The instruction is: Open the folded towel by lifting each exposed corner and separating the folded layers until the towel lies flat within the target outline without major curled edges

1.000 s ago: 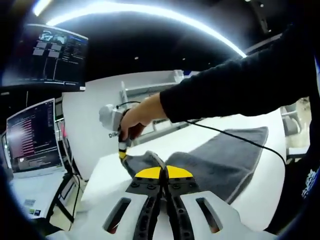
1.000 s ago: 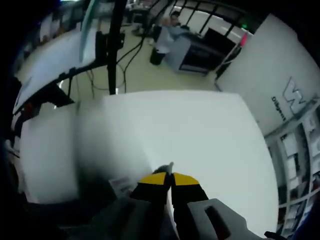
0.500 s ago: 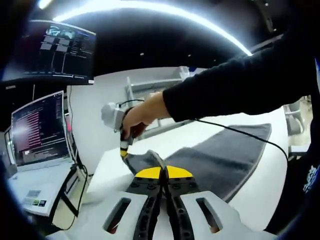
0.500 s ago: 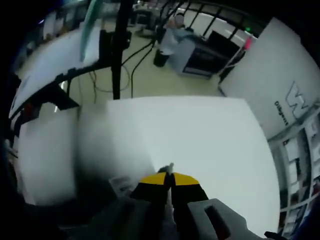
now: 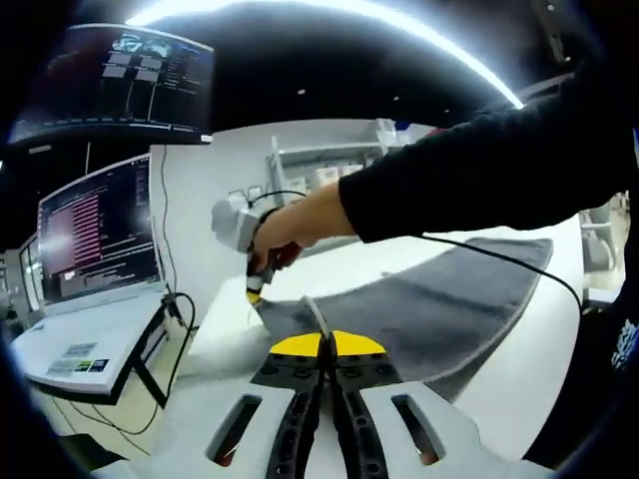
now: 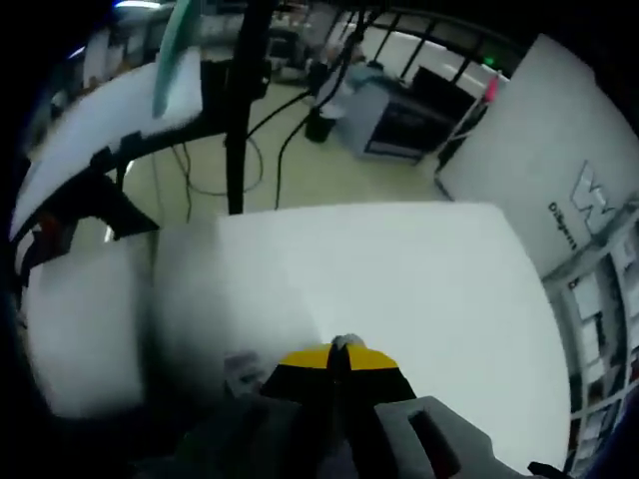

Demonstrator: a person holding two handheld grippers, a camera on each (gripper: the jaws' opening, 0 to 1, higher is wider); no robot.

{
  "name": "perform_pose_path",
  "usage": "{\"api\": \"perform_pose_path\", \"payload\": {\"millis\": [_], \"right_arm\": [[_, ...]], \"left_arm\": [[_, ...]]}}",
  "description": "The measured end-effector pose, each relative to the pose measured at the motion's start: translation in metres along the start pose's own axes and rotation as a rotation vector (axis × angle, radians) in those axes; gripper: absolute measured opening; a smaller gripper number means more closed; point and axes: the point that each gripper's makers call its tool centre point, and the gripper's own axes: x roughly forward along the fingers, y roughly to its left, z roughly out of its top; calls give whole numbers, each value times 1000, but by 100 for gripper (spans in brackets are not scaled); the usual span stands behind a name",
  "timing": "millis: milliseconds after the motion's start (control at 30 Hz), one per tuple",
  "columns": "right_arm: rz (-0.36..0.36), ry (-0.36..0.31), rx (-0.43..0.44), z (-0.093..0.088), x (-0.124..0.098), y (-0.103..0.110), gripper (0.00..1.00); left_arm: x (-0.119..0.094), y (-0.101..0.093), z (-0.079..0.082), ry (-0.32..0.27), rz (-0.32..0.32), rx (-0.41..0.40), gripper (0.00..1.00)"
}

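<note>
- Room: dark ceiling with a curved strip light [image 5: 329, 12]; pale floor [image 6: 300, 170] with loose cables around a black stand [image 6: 243, 100] in the right gripper view.
- White wall panel [image 6: 569, 150] bearing dark lettering stands beside the table, with shelving along its foot.
- Table [image 6: 399, 289]: white, matte, bare over most of its top in the right gripper view.
- Side desk [image 5: 80, 349] left of the table carries a lit monitor [image 5: 95, 230]; a second screen [image 5: 125, 70] hangs above it.
- Towel [image 5: 439, 309]: grey, spread across the table top, one corner raised off the surface at the near end.
- Person's dark sleeve [image 5: 489, 170] and hand [image 5: 290, 225] reach across above the towel; a black cable [image 5: 499, 261] trails over it.
- Left gripper [image 5: 321, 344]: yellow-tipped jaws pressed together on a raised fold of the towel edge.
- Right gripper [image 5: 254, 289]: held in the person's hand, tips pinching the lifted towel corner; in its own view, jaws are together with a small grey tuft between the tips.
</note>
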Motion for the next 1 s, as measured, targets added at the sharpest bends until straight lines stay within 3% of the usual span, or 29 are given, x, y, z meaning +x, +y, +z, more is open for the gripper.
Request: {"api": "perform_pose_path", "payload": {"millis": [400,633,767,1000], "right_arm": [[10,-7,3,-9,23,25,0],[4,2,-24,-2,22,12,0],[8,8,-20,-1,24,6,0],[18,15,-36,-2,31,8,0]], "left_arm": [[-8,1,-19,51,2,-34,0],[0,13,-13,77,11,-46,0],[0,19,-26,129,29,-140,0],[0,16,-34,148,38,-130,0]]}}
